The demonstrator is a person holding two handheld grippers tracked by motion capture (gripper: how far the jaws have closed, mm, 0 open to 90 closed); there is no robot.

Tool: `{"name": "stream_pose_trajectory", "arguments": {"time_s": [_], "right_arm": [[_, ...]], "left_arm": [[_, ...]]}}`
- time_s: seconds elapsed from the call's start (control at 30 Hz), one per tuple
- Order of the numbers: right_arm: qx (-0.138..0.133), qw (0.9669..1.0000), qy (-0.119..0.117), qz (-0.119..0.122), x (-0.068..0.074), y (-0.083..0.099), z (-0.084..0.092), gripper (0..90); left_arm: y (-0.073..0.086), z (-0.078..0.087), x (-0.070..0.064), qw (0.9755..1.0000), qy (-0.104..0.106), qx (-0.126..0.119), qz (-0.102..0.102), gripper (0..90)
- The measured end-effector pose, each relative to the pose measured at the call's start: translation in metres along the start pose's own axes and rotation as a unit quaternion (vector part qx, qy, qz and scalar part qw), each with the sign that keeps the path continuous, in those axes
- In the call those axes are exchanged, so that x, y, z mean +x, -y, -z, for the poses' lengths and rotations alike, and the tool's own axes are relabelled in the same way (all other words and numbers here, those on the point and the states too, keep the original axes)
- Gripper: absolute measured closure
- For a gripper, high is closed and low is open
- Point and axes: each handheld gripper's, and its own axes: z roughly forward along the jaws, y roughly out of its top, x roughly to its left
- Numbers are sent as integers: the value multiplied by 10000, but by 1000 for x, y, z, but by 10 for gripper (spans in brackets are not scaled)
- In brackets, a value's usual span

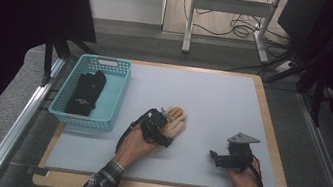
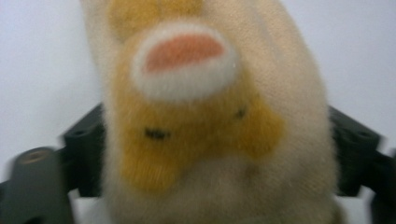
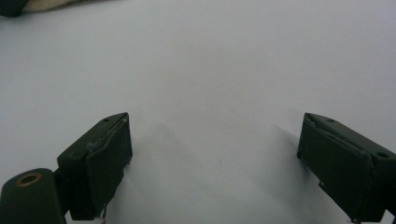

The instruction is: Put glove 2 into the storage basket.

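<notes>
The left gripper (image 1: 166, 120) is near the middle, pointing far and a bit right; its jaws sit on both sides of something soft; the left hand (image 1: 134, 141) holds it from behind; the right gripper (image 1: 217, 157) rests near the right, jaws wide apart.

Cream knitted soft toy (image 2: 280, 93) patched with mustard-yellow fur, marked by a white oval around an orange-pink centre and two small black dashes. Matte black on both jaws of the left gripper (image 1: 164, 119) and the right gripper (image 3: 215, 163); grey on the three-cornered plate. Pale grey-blue across the flat table mat (image 1: 213, 106), edged by light wood. Turquoise perforated plastic basket (image 1: 115, 98), with a black bundled cloth (image 1: 86, 92) inside. Dark plaid on the sleeve (image 1: 102, 184).
</notes>
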Motion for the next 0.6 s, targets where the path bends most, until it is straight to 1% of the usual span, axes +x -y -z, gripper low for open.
{"name": "stream_pose_trajectory", "arguments": {"time_s": [0.07,0.2,0.27,0.37,0.43,0.53,0.57,0.6], "right_arm": [[0,10000,0,2,0,0,0,99],[1,10000,2,5,0,0,0,99],[2,10000,3,6,0,0,0,99],[2,10000,3,5,0,0,0,99],[2,10000,3,5,0,0,0,99],[1,10000,1,4,0,0,0,99],[1,10000,0,4,0,0,0,99],[2,10000,-1,1,0,0,0,99]], "left_arm": [[-1,2,-2,10000,1,29,-46,241],[-3,5,-9,9998,44,58,-195,443],[-3,5,-11,9997,43,49,-219,490],[-3,7,-11,9997,38,26,-260,530],[-3,8,-9,9997,20,-36,-227,546],[-4,11,-4,9999,97,-68,-122,552],[-5,14,-1,9999,111,-97,-62,552],[-5,15,1,9999,94,-113,-50,552]]}}
